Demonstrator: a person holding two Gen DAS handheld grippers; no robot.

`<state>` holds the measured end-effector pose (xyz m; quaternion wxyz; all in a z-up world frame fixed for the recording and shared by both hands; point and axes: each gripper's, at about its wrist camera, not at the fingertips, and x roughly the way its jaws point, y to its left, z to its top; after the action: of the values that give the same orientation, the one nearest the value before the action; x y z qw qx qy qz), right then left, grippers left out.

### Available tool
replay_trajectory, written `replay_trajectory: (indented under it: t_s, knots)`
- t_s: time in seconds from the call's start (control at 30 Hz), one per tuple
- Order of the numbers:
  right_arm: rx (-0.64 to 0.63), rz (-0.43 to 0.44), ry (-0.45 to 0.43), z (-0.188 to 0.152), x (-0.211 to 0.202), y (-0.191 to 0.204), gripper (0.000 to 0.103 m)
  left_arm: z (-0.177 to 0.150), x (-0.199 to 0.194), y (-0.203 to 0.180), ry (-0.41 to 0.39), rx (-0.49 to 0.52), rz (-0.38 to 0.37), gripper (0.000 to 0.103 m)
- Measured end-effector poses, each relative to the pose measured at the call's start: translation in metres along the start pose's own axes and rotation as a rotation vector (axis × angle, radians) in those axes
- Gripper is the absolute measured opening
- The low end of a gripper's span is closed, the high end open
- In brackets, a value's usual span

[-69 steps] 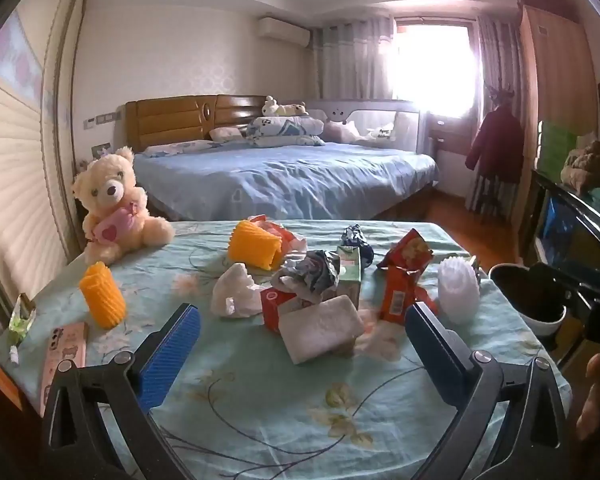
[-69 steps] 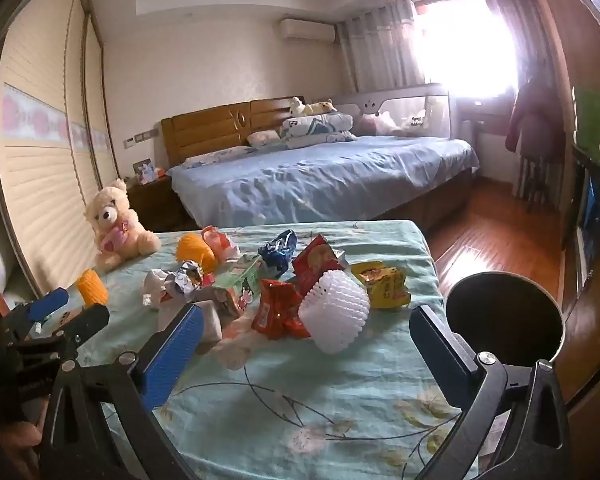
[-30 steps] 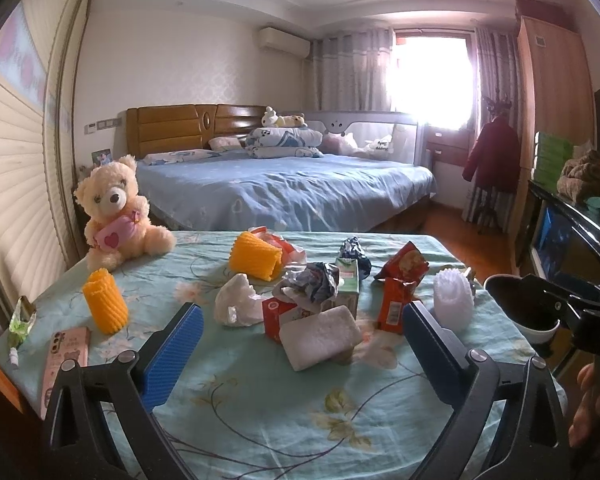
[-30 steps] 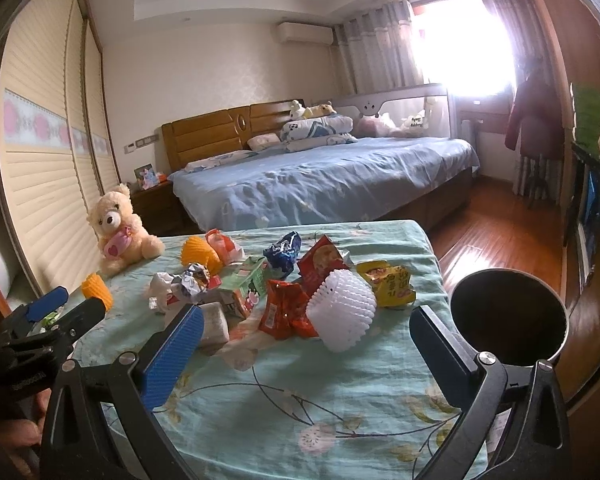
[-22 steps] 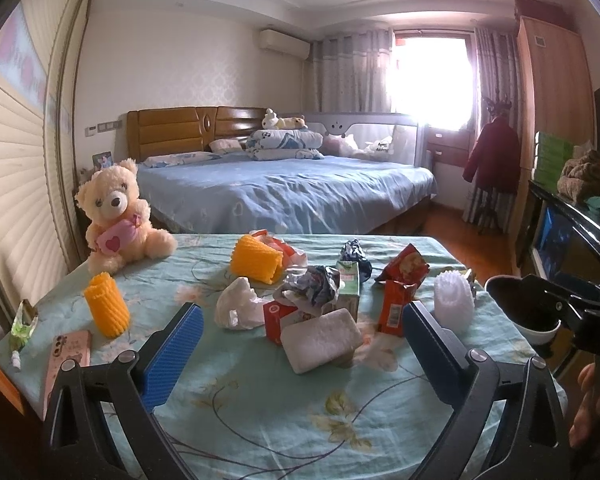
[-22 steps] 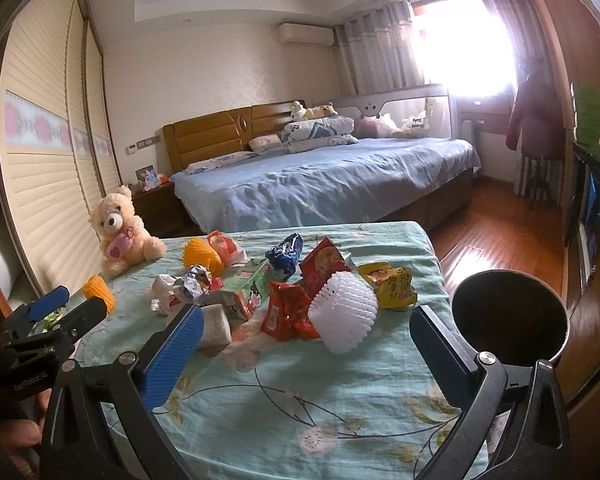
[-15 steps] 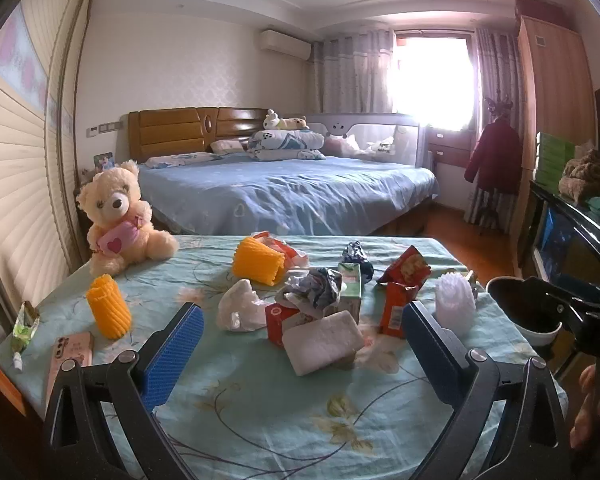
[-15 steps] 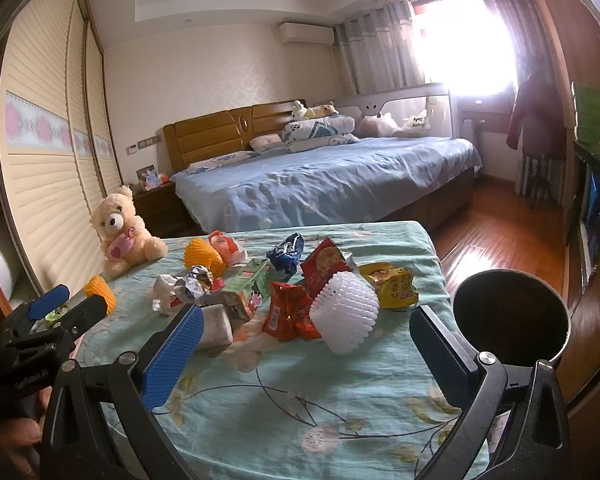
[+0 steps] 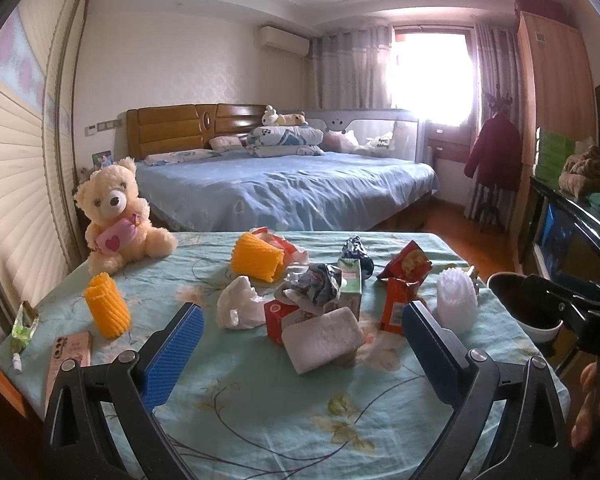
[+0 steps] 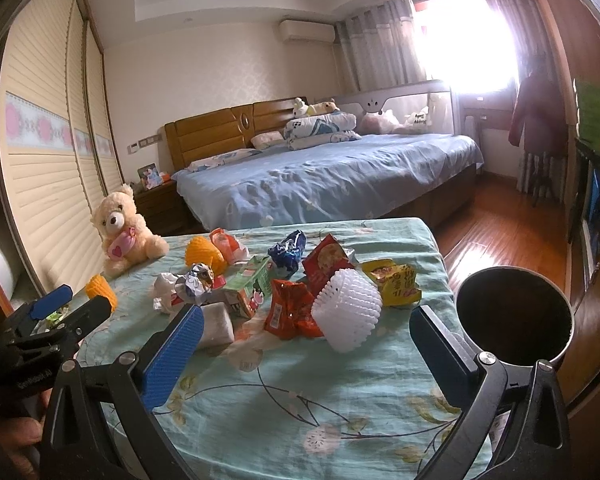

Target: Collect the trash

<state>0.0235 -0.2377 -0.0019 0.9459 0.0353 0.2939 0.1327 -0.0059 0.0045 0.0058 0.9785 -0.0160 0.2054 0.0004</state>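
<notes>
Table (image 9: 260, 400) trash (image 9: 324, 304) slightly farther off; claws unchanged, spread.

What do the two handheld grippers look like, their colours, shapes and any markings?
The left gripper and the right gripper look alike: each has a black forked frame with silver bolts at the joints and two flat fingers faced with ribbed blue pads. Seen from the right wrist camera, the left gripper's black body carries small white lettering, too small to read. No cables or sleeves show.
</notes>
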Motion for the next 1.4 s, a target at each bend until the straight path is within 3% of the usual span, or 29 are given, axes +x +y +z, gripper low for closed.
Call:
replay_trajectory:
  t_s: [0.7, 0.87, 1.03, 1.2, 1.4]
  knots:
    - [0.05, 0.008, 0.114, -0.014, 0.034, -0.019, 0.103, -0.005, 0.026, 0.005, 0.069, -0.012, -0.006, 0.099]
    - [0.071, 0.003, 0.159, -0.016, 0.052, -0.026, 0.102, -0.008, 0.047, 0.012, 0.125, -0.037, -0.012, 0.099]
    - [0.087, 0.003, 0.201, -0.018, 0.071, -0.034, 0.102, -0.007, 0.073, 0.019, 0.181, -0.065, -0.032, 0.093]
    - [0.086, -0.004, 0.244, -0.018, 0.095, -0.042, 0.095, -0.006, 0.107, 0.023, 0.256, -0.087, -0.064, 0.086]
    - [0.122, 0.008, 0.299, -0.022, 0.119, -0.055, 0.074, -0.008, 0.145, 0.023, 0.339, -0.1, -0.103, 0.071]
